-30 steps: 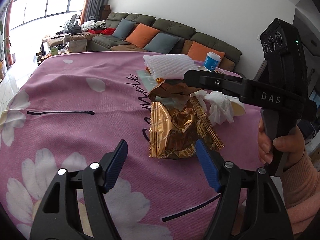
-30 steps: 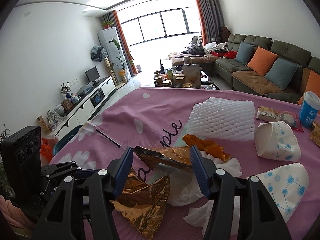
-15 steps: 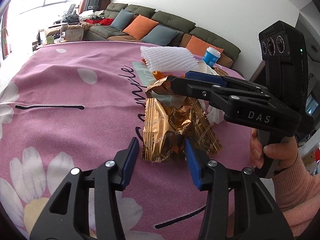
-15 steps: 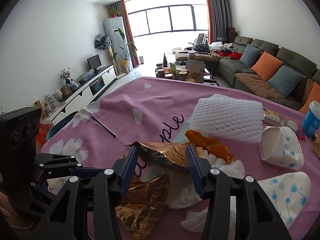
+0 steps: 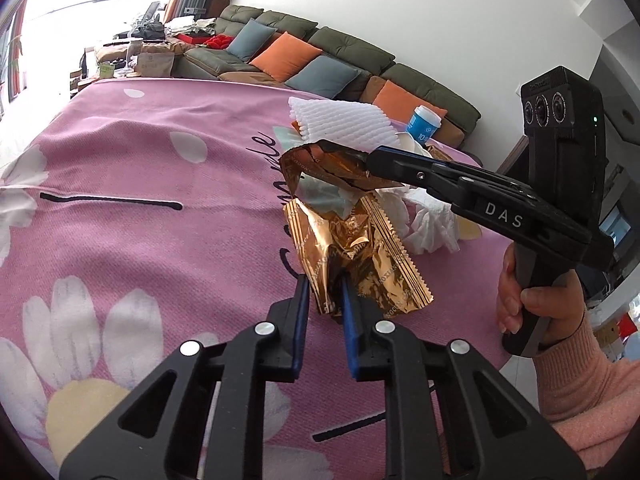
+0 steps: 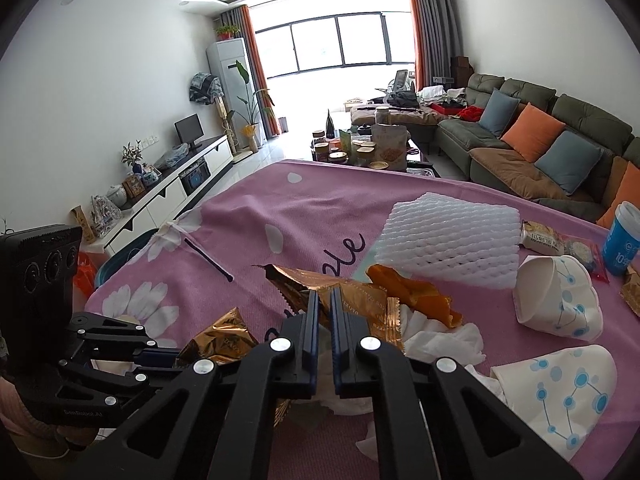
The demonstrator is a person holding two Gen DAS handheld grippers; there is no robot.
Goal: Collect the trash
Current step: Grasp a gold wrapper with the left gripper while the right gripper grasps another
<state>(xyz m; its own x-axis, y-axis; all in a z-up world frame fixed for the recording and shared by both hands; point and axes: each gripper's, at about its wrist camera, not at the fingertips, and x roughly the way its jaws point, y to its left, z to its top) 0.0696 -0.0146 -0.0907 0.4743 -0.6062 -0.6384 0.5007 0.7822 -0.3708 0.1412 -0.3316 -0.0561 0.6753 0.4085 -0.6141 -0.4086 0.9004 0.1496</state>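
I am pressing the left gripper (image 5: 325, 294) onto the near edge of a crumpled gold wrapper (image 5: 356, 256), its blue pads pinching the foil where it is lying on the pink cloth (image 5: 140, 240). I am closing the right gripper (image 6: 325, 300) on a second gold wrapper (image 6: 320, 284), which is hanging above the cloth at the far side of the first. Taking one piece per gripper is probably meant to clear two pieces in one go.

The remaining litter is sitting to the right and beyond: white foam netting (image 6: 448, 240), orange peel (image 6: 408, 292), crushed tissue (image 5: 432, 224), two flattened dotted paper cups (image 6: 560, 300), a snack packet (image 6: 548, 240) and a blue cup (image 6: 624, 244).

The left wrist view is showing the right gripper from the side, with my hand (image 5: 536, 300) on its handle, and the lifted wrapper clear of the cloth. The right wrist view is showing the cups and the packet, mostly hidden in the other. No bin is identifiable in either view.
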